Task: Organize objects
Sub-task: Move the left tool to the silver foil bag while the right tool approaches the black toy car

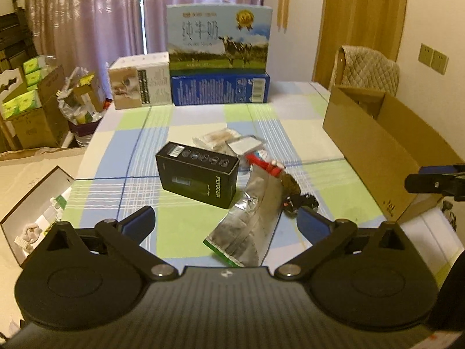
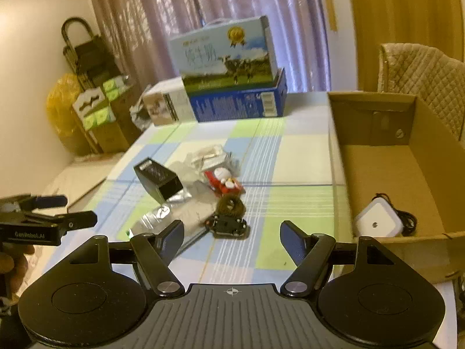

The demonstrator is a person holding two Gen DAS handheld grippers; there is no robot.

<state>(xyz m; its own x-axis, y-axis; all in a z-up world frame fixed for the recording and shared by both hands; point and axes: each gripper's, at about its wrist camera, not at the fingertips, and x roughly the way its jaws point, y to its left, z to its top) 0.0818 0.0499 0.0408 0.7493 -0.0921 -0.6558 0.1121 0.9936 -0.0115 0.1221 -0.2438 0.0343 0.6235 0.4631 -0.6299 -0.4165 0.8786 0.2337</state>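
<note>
A heap of small items lies mid-table: a black box point(image 1: 197, 174) point(image 2: 158, 179), a silver foil bag point(image 1: 252, 221) point(image 2: 177, 210), a red toy point(image 1: 264, 164) point(image 2: 223, 181), a brown scrunchie point(image 1: 290, 186) point(image 2: 231, 205), a small black gadget point(image 1: 302, 203) point(image 2: 229, 225) and clear packets point(image 1: 226, 141) point(image 2: 206, 155). My left gripper point(image 1: 226, 224) point(image 2: 69, 210) hovers open just short of the foil bag, empty. The right gripper point(image 2: 232, 234) point(image 1: 421, 177) is open and empty too, close behind the black gadget. An open cardboard box point(image 1: 377, 151) point(image 2: 377, 113) on the right holds a white square device point(image 2: 379, 221) with a cable.
Milk carton point(image 1: 219, 35), blue box point(image 1: 221, 88) and white box point(image 1: 139, 84) stand at the far edge of the checked table point(image 1: 203, 116). A padded chair point(image 2: 424, 78) is behind the cardboard box. Cartons and bags crowd the floor at left point(image 1: 32, 101).
</note>
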